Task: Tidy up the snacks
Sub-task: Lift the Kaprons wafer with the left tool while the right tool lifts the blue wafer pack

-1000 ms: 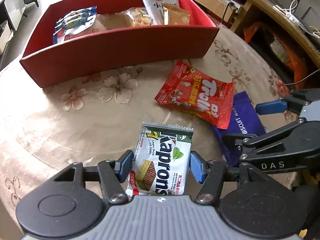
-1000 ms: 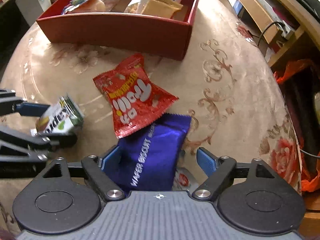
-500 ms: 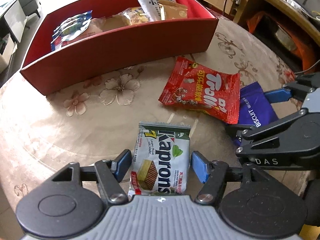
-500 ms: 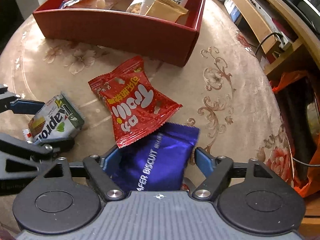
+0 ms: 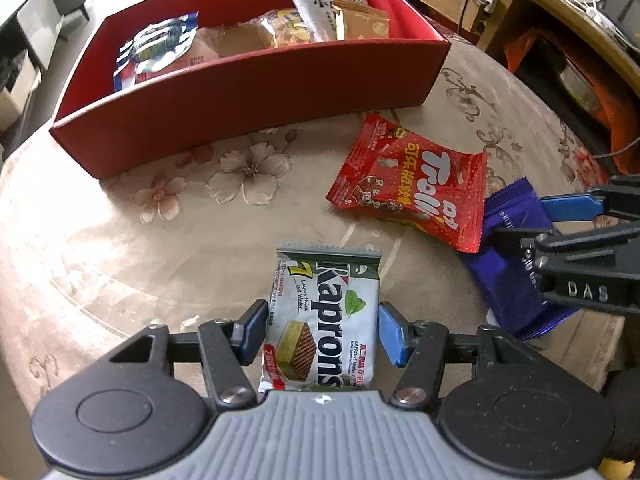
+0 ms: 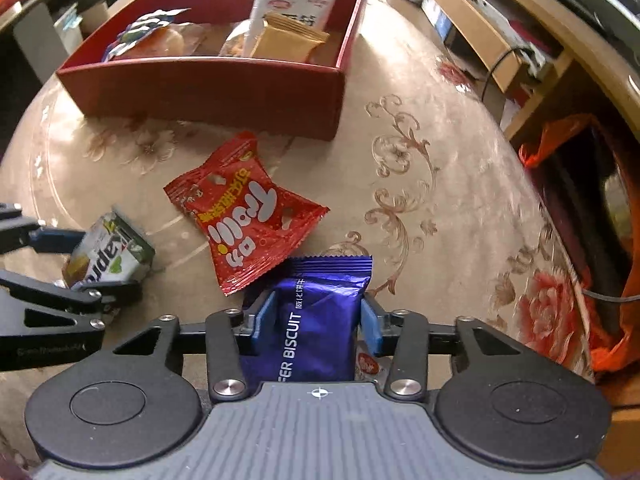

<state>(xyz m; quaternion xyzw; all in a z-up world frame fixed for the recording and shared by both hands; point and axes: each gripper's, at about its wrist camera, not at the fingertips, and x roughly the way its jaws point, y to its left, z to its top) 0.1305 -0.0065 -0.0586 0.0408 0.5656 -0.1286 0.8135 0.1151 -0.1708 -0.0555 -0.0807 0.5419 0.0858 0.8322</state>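
My left gripper is shut on a green and white Kaprons wafer pack, held just above the table; the pack also shows in the right wrist view. My right gripper is shut on a purple wafer biscuit pack, also visible in the left wrist view. A red Trolli candy bag lies flat on the table between them, and the right wrist view shows it too. A red box with several snack packs stands at the far side, also in the right wrist view.
The round table has a beige floral cloth. Its edge drops off at the right near wooden shelving and an orange bag. A small white and red packet lies under the purple pack.
My right gripper has closed on the purple biscuit pack and lifted it. My left gripper has kept hold of the Kaprons pack and both have drawn back slightly from the box.
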